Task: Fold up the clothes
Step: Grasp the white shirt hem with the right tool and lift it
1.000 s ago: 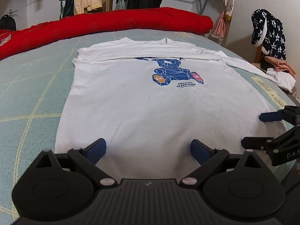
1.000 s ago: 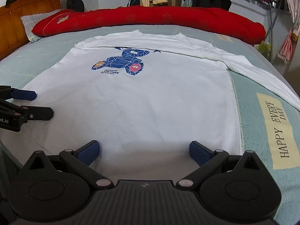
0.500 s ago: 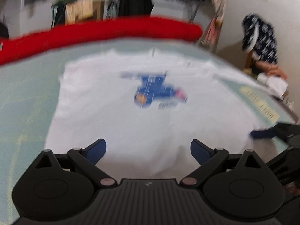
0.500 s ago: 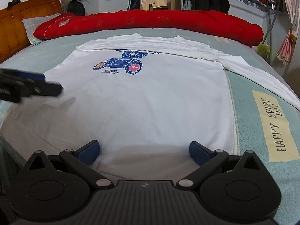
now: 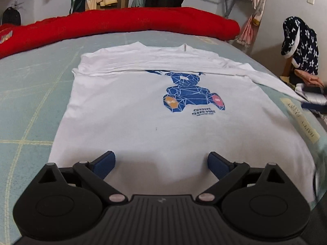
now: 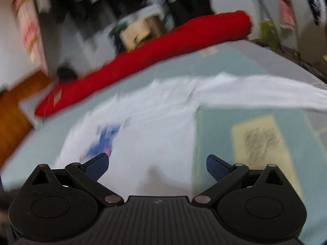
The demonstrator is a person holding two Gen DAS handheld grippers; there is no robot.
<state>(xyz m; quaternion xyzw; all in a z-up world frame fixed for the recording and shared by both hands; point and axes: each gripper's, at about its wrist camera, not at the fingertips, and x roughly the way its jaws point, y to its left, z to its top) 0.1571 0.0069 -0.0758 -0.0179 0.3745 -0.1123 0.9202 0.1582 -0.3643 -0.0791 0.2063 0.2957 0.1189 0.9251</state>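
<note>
Left tool (image 5: 161,162) spread wide and empty, low over the near hem of the shirt (image 5: 143,122), blue pads (image 5: 104,163) apart above the cloth, contact not clear. Shirt white, spread flat on the bed (image 5: 30,94), front up, filling the middle ahead of the left tool, hem nearest, collar farthest. Left sleeve folded across the chest just above the blue bear print (image 5: 192,95); print a little right of the tool's centre line. Right sleeve (image 5: 271,79) stretched out straight toward the right edge of the bed. Red duvet (image 5: 122,24) rolled along the far side, well apart from the shirt. Cream label (image 5: 300,120) with lettering on the sheet just beside the shirt's right edge. Farther right, off the bed, a dark star-patterned garment (image 5: 300,45) draped over something, folded clothes below it. Right tool (image 6: 157,164) also spread wide, gripping nothing; view heavily blurred and tilted. Shirt (image 6: 147,134) under and ahead of it, its right edge running up between the two pads, left pad (image 6: 98,165) over the white cloth, right pad over bare sheet. Sleeve (image 6: 265,94) ahead and to the right, label (image 6: 263,143) to the right, duvet (image 6: 153,55) beyond.
</note>
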